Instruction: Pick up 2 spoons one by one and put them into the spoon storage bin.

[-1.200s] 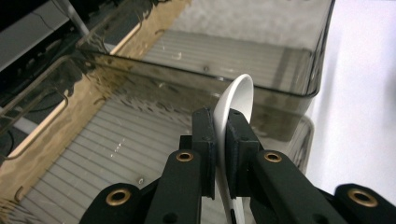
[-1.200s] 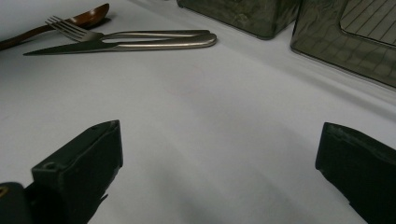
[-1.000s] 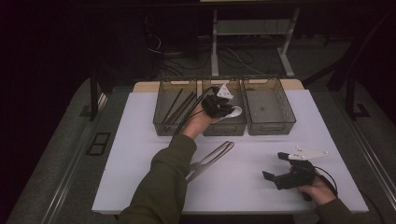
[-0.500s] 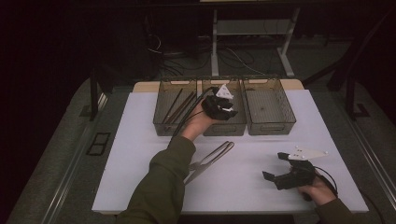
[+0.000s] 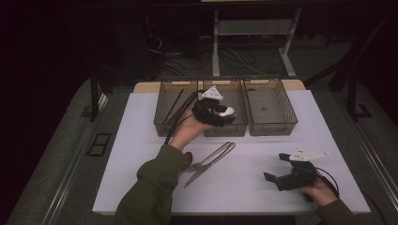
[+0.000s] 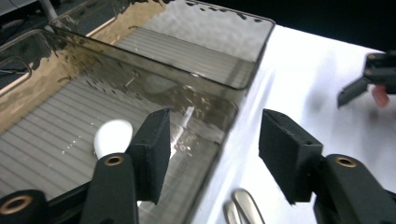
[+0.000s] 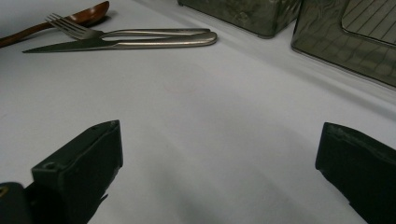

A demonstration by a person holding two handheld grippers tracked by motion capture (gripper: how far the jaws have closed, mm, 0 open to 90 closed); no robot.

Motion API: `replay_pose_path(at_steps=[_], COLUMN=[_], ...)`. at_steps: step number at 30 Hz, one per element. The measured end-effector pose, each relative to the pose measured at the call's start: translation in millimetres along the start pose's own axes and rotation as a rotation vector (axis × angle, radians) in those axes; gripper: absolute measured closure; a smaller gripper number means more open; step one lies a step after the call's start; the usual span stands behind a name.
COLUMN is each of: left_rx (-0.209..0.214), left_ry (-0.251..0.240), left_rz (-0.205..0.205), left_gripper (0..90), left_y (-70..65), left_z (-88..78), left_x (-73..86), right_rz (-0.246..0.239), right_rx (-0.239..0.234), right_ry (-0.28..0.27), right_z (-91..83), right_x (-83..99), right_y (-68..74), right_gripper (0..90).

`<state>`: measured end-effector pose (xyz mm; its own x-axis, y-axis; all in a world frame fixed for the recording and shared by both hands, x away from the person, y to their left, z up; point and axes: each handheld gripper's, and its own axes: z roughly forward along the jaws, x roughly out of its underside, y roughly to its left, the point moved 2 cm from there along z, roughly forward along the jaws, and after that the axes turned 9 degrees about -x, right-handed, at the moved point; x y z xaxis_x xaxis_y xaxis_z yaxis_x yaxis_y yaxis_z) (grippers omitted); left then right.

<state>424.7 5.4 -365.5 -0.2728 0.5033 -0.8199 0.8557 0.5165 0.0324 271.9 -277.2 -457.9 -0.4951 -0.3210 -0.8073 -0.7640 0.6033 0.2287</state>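
The white spoon (image 6: pixel 113 136) lay on the ribbed floor of the middle bin (image 5: pixel 238 126), looking light, smooth and slippery, best pinched at the handle. The left gripper (image 6: pixel 212 156) hung just above it, jaws just opened and empty. The right gripper (image 7: pixel 219 172) rested spread, well apart from the bin.

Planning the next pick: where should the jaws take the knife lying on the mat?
Probably on the knife handle's rounded end, where it lies flat on the white mat beside the fork. Come from above, jaws across the narrow handle; the fork's handle touches alongside, so clearance is tight.
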Motion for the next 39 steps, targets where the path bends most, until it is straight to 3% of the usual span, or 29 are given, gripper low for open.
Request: replay_pose_path(at_steps=[8, 14, 22, 27, 33, 39], left_rx=[0.006, -0.027, -0.077, -0.105, -0.146, -0.164], left_ry=[0.002, 0.003, -0.009, -0.015, -0.015, 0.042], left_rz=[-0.011, -0.019, -0.059, -0.087, -0.118, -0.124], left_gripper=[35.9, 33.0, 34.0, 42.0, 57.6, 74.6], left_y=[-6.2, -5.9, -13.7, -19.7, -27.7, -36.1], left_z=[-21.8, -44.3, -72.9, -90.1, -110.8, -125.8], left_x=[16.3, 31.2, 56.9, 77.2, 101.0, 129.4], right_rz=[-0.003, -0.003, -0.004, -0.001, -0.005, -0.006], right_rx=[-0.001, -0.001, 0.000, 0.000, 0.000, 0.001], right_ry=[0.001, 0.000, 0.002, 0.004, 0.001, 0.003], right_z=[0.3, 0.4, 0.6, 0.6, 0.4, 0.5], right_x=[0.1, 0.0, 0.0, -0.2, -0.4, -0.2], right_y=[0.3, 0.5, 0.9, 1.7, 1.6, 1.5], right_gripper=[0.4, 0.4, 0.4, 0.4, 0.4, 0.4])
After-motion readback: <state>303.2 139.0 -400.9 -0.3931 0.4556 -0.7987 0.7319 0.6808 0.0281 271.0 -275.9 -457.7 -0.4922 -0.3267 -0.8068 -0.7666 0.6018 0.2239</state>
